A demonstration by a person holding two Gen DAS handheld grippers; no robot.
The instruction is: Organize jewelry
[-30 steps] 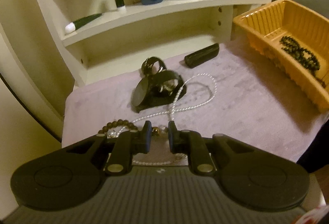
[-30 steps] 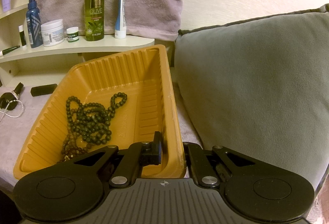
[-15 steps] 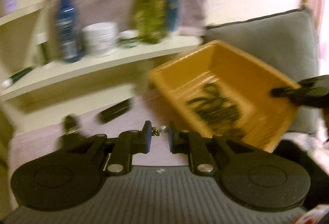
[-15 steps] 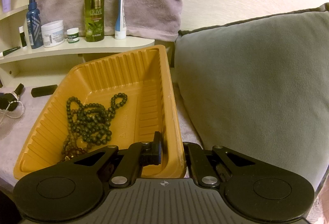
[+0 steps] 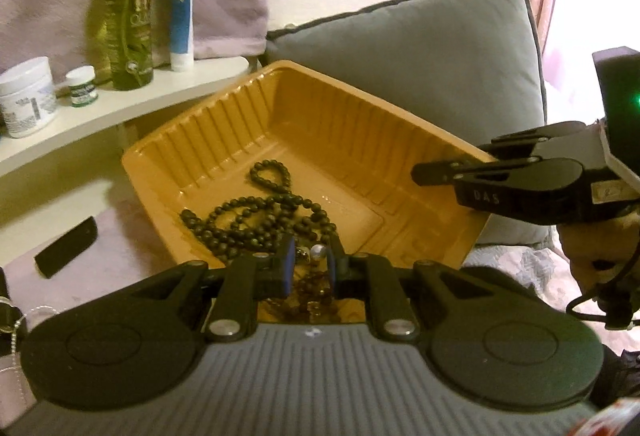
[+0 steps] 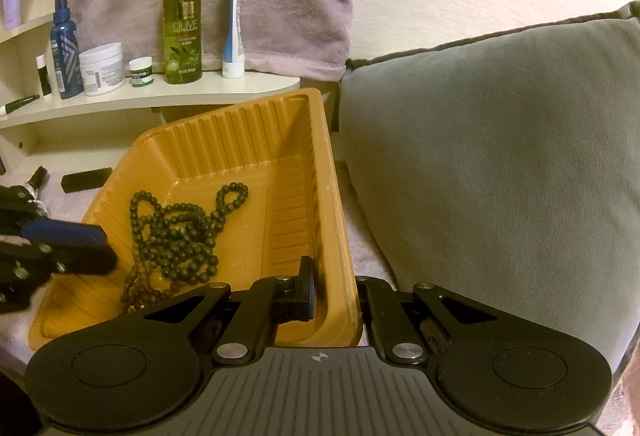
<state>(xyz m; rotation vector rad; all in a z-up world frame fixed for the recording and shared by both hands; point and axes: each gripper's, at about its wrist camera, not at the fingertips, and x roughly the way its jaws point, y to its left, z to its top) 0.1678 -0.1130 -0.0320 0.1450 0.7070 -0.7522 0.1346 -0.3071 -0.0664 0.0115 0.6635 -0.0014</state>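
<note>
An orange ribbed tray [image 5: 224, 132] [image 6: 248, 140] holds a dark green bead necklace [image 5: 256, 220] [image 6: 180, 232] and brown beads [image 6: 140, 290]. My left gripper [image 5: 310, 264] is shut on a brown bead bracelet [image 5: 314, 284] with a clear and a metal bead, held over the tray's near left edge; it also shows in the right wrist view [image 6: 96, 248]. My right gripper [image 6: 334, 300] is shut on the tray's right wall; it also shows in the left wrist view [image 5: 448, 170].
A grey cushion [image 6: 492, 164] stands right of the tray. A cream shelf [image 6: 160, 96] behind carries an olive spray bottle [image 6: 182, 24], a blue tube [image 6: 234, 24] and jars. A black bar [image 5: 66, 246] and a pearl strand [image 5: 16, 332] lie on the lilac cloth.
My left gripper has lifted the brown bead bracelet off the cloth and swung right to the tray. My right gripper has stayed clamped on the tray wall.
</note>
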